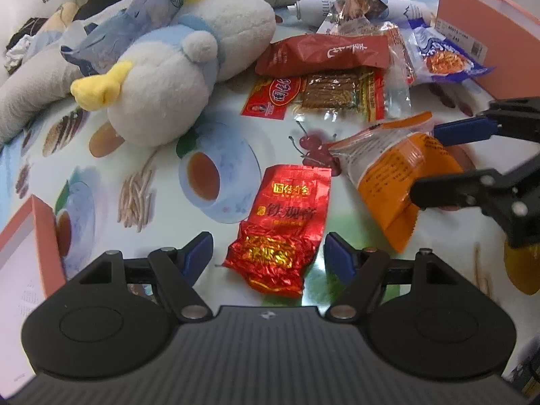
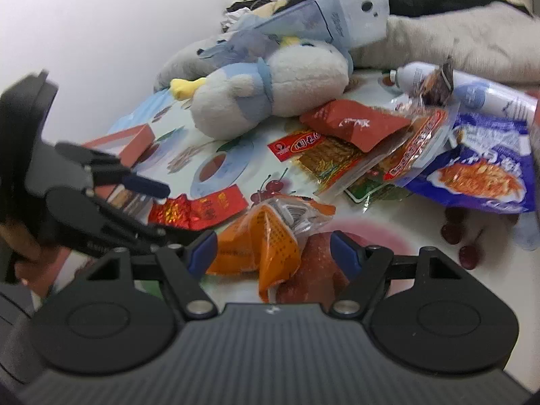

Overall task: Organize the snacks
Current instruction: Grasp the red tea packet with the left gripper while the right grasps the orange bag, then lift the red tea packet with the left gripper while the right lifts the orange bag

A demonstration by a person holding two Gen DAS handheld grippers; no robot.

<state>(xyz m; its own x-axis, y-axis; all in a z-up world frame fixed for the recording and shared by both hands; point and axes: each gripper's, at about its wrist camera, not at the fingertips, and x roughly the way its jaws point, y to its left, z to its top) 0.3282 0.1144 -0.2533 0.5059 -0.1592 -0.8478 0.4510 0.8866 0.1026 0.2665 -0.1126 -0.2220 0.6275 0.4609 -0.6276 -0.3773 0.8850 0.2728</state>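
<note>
A red foil packet [image 1: 280, 226] lies flat on the printed cloth. My left gripper [image 1: 270, 253] is open above it, one finger on each side and neither pad touching. An orange snack packet [image 1: 395, 182] lies to its right, crumpled. The right gripper [image 1: 435, 165] straddles it. In the right wrist view the orange packet [image 2: 256, 239] sits between the spread fingers of my right gripper [image 2: 273, 251], which is open. The left gripper [image 2: 158, 207] shows at the left over the red foil packet [image 2: 199, 209].
Further back lie a dark red packet [image 1: 324, 54], a clear pack of brown strips [image 1: 324, 96] and a blue packet [image 1: 442, 57]. A plush toy [image 1: 175, 77] fills the left. A pink box [image 1: 486, 30] stands far right, another [image 1: 27, 243] at the near left. A white bottle [image 1: 310, 6] lies behind.
</note>
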